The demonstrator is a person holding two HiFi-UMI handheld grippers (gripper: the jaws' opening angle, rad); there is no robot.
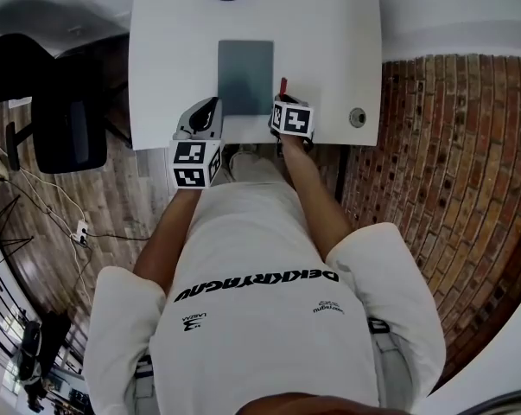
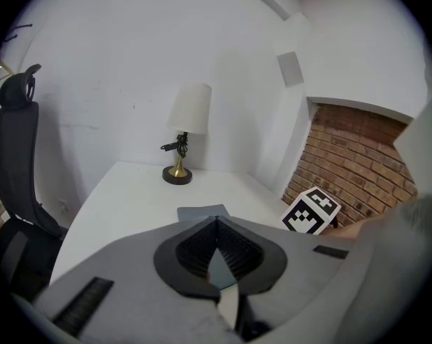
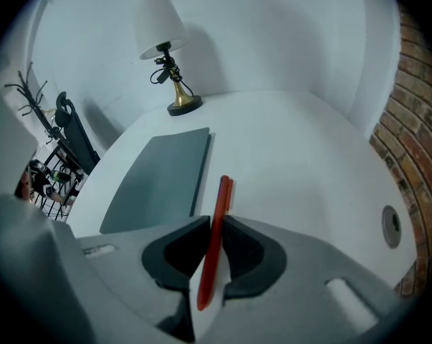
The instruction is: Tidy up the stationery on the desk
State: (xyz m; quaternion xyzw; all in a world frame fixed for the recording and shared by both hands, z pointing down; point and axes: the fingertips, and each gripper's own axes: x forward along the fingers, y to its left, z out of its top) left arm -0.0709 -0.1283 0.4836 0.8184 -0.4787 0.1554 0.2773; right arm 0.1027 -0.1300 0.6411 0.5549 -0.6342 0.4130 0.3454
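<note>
You're clamping the red pen (image 3: 221, 196) in your right tool (image 3: 216, 221) — left tool (image 2: 217, 224) closed, empty — so tidying is seemingly just beginning.

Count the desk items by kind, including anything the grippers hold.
Red pen, held in right gripper: 1
Grey pad: 1
Lamp: 1
Round fitting set in the desktop: 1
Total: 4
</note>
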